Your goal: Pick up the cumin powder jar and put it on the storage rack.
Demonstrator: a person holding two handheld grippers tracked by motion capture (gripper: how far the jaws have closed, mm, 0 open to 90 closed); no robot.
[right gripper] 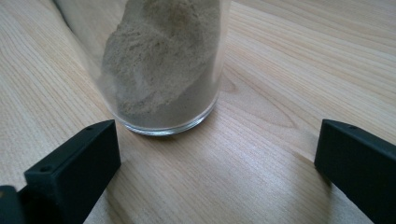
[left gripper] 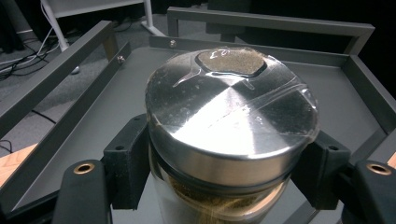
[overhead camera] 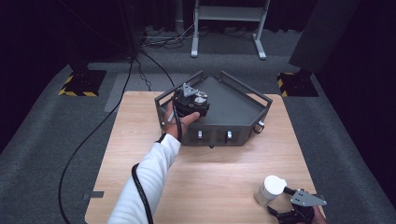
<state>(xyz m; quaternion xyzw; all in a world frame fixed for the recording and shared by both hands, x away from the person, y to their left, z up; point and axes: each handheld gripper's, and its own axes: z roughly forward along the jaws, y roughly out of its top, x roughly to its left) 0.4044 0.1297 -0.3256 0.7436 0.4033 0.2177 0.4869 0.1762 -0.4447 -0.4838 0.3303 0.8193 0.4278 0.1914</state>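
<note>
Jaws of the left gripper (left gripper: 224, 182) are clamping a jar (left gripper: 231, 140) just under its steel lid, one black pad pressing on each side, while the jaws of the right gripper (right gripper: 217, 172) are standing wide apart and touching nothing, with a second jar (right gripper: 161, 65) just ahead of them.

Going from largest down: the table (overhead camera: 205, 172) is carrying a grey metal tray (overhead camera: 236, 109) at its far edge, set skew so one corner is pointing toward the person. Inside that tray, near its left corner, the left gripper is holding the steel-lidded jar upright and low; whether its base is already resting on the tray floor is hidden. At the near right corner of the table the second jar (overhead camera: 269, 190), white-capped and part full of a pale powder, is standing on the wood, with the right gripper (overhead camera: 293, 205) just beside it.

By my reading, one jar is being set into the tray and needs only letting go, while the second is waiting to be grasped and carried over.

Clear tape is covering the steel lid, and a few scratchy marks are showing near its shaker opening, too faint to read
</note>
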